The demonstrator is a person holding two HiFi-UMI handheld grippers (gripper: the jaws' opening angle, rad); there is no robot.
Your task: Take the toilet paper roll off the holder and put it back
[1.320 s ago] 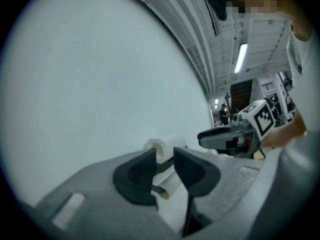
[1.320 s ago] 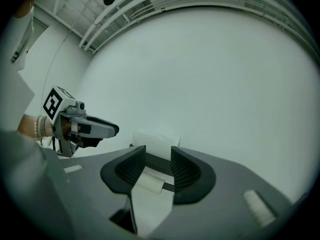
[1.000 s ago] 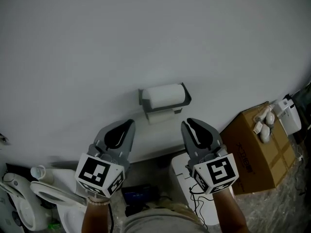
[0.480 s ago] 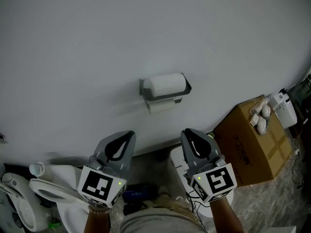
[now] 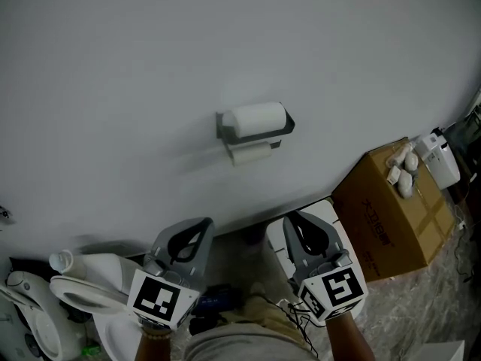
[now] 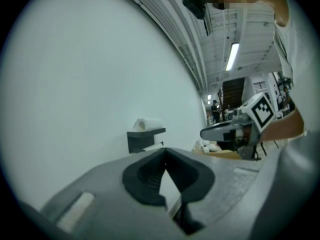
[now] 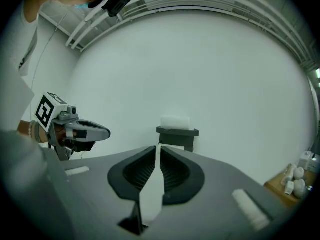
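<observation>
A white toilet paper roll (image 5: 255, 117) sits on its dark grey holder (image 5: 223, 126) on the wall, with a loose sheet hanging under it. Both grippers are well below and short of it, touching nothing. My left gripper (image 5: 201, 224) is shut and empty; in the left gripper view its tips (image 6: 165, 150) meet below the roll (image 6: 146, 124). My right gripper (image 5: 294, 220) has just been closing with nothing between its jaws. In the right gripper view a thin slit remains at the gripper (image 7: 157, 148), in line with the roll (image 7: 175, 121) and holder (image 7: 177, 134).
A cardboard box (image 5: 394, 216) with small white objects (image 5: 402, 173) on top stands at the right by the wall. A white toilet (image 5: 83, 299) is at the lower left. A white case (image 5: 331, 215) and cables lie under my right gripper.
Both grippers have drawn back and down from the roll, toward the bottom of the head view. The roll stays on its holder.
</observation>
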